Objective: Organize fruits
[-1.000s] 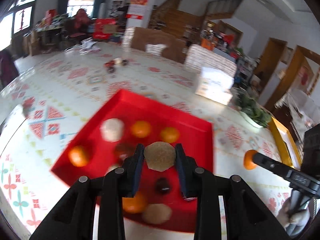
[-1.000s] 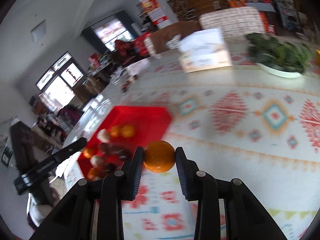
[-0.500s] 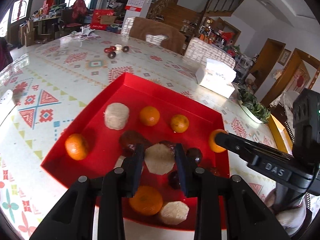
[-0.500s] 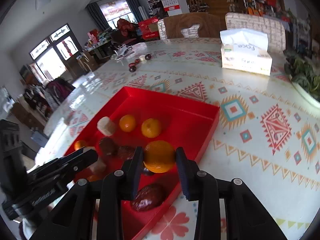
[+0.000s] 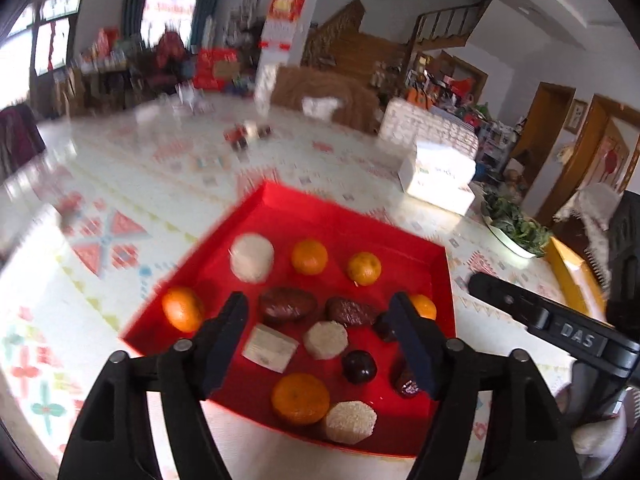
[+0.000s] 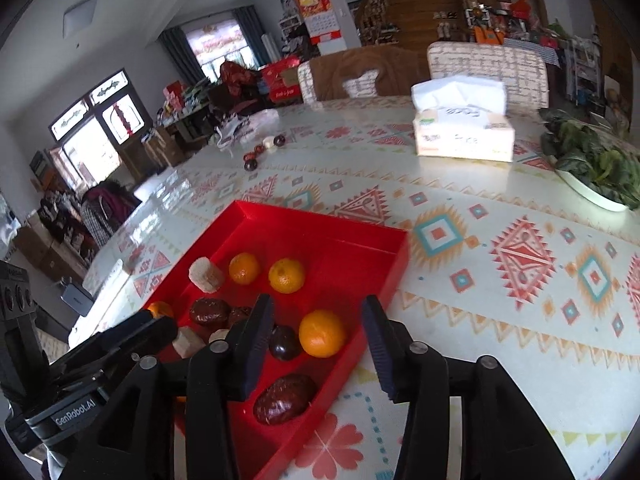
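A red tray (image 5: 280,216) (image 6: 352,240) on the patterned table holds several oranges, dark red dates and pale sugarcane pieces. My left gripper (image 5: 320,344) is open above the tray's near part, over a pale octagonal sugarcane piece (image 5: 325,339) that lies in the tray. My right gripper (image 6: 316,340) is open above the tray's right corner, over an orange (image 6: 322,333) that lies in the tray. The right gripper also shows in the left wrist view (image 5: 540,316) at the right. The left gripper shows in the right wrist view (image 6: 100,348) at the lower left.
A tissue box (image 6: 464,132) (image 5: 440,184) stands at the far side. A white dish of green leaves (image 6: 592,168) (image 5: 512,228) is at the right. Small dark fruits (image 6: 264,150) lie far back. Chairs (image 6: 360,72) line the far edge.
Both grippers have opened. The left one let go of the sugarcane piece and the right one let go of the orange; both now lie in the tray.
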A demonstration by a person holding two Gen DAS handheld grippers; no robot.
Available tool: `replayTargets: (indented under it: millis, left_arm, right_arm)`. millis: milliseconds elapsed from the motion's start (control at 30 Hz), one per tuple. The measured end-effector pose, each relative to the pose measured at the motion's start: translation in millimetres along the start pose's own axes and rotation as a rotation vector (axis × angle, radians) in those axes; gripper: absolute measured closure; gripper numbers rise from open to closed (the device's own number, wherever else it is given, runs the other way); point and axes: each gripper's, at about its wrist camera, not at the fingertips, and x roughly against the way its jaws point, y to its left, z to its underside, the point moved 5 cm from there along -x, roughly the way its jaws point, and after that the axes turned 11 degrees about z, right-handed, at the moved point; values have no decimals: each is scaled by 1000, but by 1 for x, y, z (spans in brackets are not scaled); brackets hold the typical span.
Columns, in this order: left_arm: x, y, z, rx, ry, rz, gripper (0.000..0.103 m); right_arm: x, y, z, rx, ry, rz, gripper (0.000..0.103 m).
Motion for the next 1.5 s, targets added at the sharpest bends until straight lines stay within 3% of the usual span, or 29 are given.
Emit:
replayTargets:
  millis: [167,267,333,467,767,1067,1500]
  left_arm:
    - [43,-29,-11,-119,-189,-151,1]
    - [75,-48,-13,-170,-307,-201,0]
    - [88,-55,-13,-166,-334,-205,0]
    - [105,-65,-9,-152,-357,-203,0]
    - [134,-86,11,-164,-386,-351,0]
    - [149,-102,30,-190,-433,-329,0]
    - [122,-92,48,-134,-303,-294,0]
  right_arm:
    - [27,-16,14,-53,-32,2,46]
    - [42,-23,26,-62,-51,11,44]
    - [51,-25,36,-63,-61,17,41]
    - [68,-24,58,-43,-76,29,38]
    - [105,-21,88,17,-131,41,32]
    - [128,-14,104,52,-169,35,27]
    - [120,-17,120,49,-140,44,21]
